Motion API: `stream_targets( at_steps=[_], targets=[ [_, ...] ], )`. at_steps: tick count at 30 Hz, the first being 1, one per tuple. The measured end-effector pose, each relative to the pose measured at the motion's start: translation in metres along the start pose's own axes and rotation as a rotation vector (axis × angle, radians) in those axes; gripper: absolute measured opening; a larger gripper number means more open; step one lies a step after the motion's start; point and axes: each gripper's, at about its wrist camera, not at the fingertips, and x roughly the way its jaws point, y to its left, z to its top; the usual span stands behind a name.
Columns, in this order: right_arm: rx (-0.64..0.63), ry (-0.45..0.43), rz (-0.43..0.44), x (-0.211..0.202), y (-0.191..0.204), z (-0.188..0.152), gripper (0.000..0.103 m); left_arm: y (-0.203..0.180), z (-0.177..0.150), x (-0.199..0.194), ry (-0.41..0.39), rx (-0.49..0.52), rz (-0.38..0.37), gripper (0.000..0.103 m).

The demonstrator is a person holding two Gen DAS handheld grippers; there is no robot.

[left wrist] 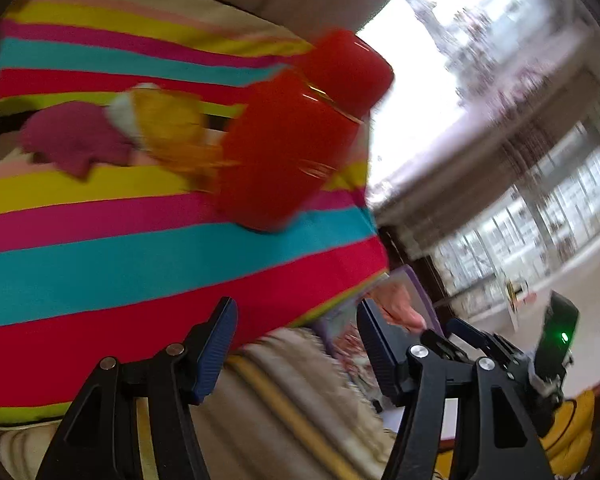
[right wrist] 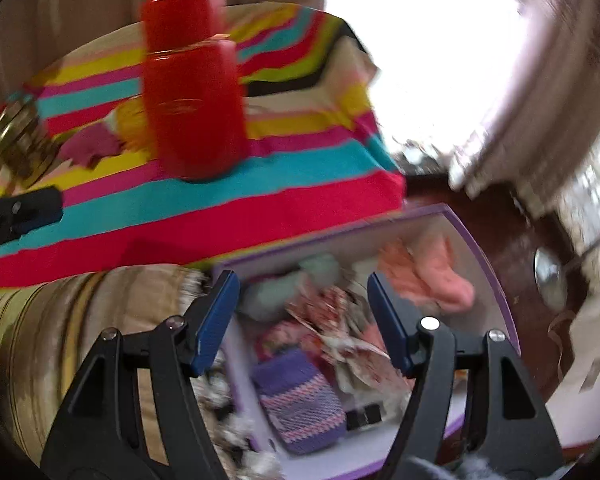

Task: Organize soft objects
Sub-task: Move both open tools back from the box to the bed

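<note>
In the left wrist view the left gripper (left wrist: 296, 344) fills the bottom of the frame with its ribbed blue pads spread and nothing between them, aimed at the near edge of the smooth striped cloth (left wrist: 100, 268), where a maroon soft piece (left wrist: 72, 140) and a yellow soft piece (left wrist: 172, 128) lie at centre left beside a glossy red container (left wrist: 284, 148), probably waiting to be collected. In the right wrist view the right gripper (right wrist: 304, 324) is likewise spread and empty above the purple-rimmed box (right wrist: 480, 248) at lower centre, which already holds a fluffy pink sock (right wrist: 440, 276), a knitted purple pouch (right wrist: 300, 400) and pale green pieces (right wrist: 268, 296), so it seems the drop-off place.
</note>
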Motion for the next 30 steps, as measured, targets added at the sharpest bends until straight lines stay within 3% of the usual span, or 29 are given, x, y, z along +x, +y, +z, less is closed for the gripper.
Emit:
stream_targets(
  at_steps=[16, 23, 30],
  targets=[
    [-0.342, -0.11, 0.065, 0.004, 0.148, 0.041, 0.07, 0.112, 0.022, -0.053, -0.136, -0.251, 0.107, 0.063],
    [-0.459, -0.167, 0.043, 0.018, 0.201, 0.056, 0.07, 0.142, 0.035, -0.057, -0.151, -0.303, 0.145, 0.063],
    [-0.543, -0.2, -0.044, 0.058, 0.247, 0.074, 0.07, 0.171, 0.054, -0.05, -0.167, -0.352, 0.174, 0.063]
  ],
)
